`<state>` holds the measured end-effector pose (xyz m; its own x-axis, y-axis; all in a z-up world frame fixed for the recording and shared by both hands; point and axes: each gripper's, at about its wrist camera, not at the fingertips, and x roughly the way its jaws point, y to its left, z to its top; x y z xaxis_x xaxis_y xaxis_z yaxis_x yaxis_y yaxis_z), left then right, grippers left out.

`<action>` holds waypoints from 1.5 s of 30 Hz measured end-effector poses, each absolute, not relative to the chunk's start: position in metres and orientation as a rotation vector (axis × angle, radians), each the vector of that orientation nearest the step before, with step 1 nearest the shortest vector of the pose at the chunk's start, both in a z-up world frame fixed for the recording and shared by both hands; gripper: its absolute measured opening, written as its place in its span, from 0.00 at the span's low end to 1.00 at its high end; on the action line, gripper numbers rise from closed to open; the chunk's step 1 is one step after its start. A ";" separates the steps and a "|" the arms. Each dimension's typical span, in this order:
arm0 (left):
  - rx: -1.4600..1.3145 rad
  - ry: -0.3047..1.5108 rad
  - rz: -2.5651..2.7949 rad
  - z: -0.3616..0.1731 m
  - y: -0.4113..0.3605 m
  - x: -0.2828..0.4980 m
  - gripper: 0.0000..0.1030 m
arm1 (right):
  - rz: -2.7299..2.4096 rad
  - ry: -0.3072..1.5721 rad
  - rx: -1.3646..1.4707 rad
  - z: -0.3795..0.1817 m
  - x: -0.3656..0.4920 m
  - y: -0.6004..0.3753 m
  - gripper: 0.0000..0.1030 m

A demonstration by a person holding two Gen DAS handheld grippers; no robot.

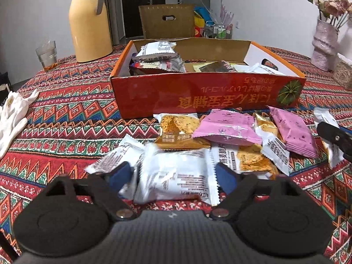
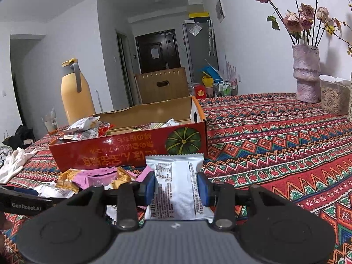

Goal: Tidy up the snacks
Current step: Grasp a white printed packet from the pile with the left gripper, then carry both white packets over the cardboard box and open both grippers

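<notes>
An open red cardboard box (image 1: 198,94) with several snack packets inside stands on the table; it also shows in the right wrist view (image 2: 123,149). In front of it lies a pile of packets: pink ones (image 1: 226,129), orange cracker ones (image 1: 178,129) and white ones. My left gripper (image 1: 173,176) is low over the pile, its blue pads on either side of a white packet (image 1: 176,176), touching or nearly touching it. My right gripper (image 2: 177,184) is shut on another white packet (image 2: 176,184), held upright above the table before the box's right end.
A yellow thermos jug (image 1: 90,22) and a glass (image 1: 47,54) stand at the back left. White gloves (image 1: 13,118) lie at the left. A pink vase with dried flowers (image 2: 307,72) and a clear container (image 2: 334,96) stand at the back right. A patterned cloth covers the table.
</notes>
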<state>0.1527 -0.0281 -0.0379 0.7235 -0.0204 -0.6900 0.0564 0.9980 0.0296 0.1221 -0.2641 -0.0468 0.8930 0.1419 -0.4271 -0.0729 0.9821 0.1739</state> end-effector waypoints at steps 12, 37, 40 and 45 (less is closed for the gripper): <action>0.032 0.730 -0.050 -0.029 -0.026 0.136 0.57 | 0.111 0.428 0.161 -0.045 0.118 -0.265 0.38; 0.022 0.601 -0.040 0.014 -0.030 0.125 0.51 | 0.120 0.330 0.104 -0.013 0.108 -0.258 0.38; 0.019 0.573 -0.046 0.027 -0.035 0.132 0.51 | 0.126 0.313 0.105 -0.001 0.115 -0.257 0.38; 0.012 0.535 -0.051 0.045 -0.043 0.151 0.51 | 0.124 0.294 0.108 0.016 0.133 -0.256 0.38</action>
<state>0.1509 -0.0433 0.0452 0.8590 -0.0451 -0.5101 0.0513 0.9987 -0.0019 0.1335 -0.2556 0.0156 0.9495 0.1370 -0.2822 -0.1056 0.9867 0.1236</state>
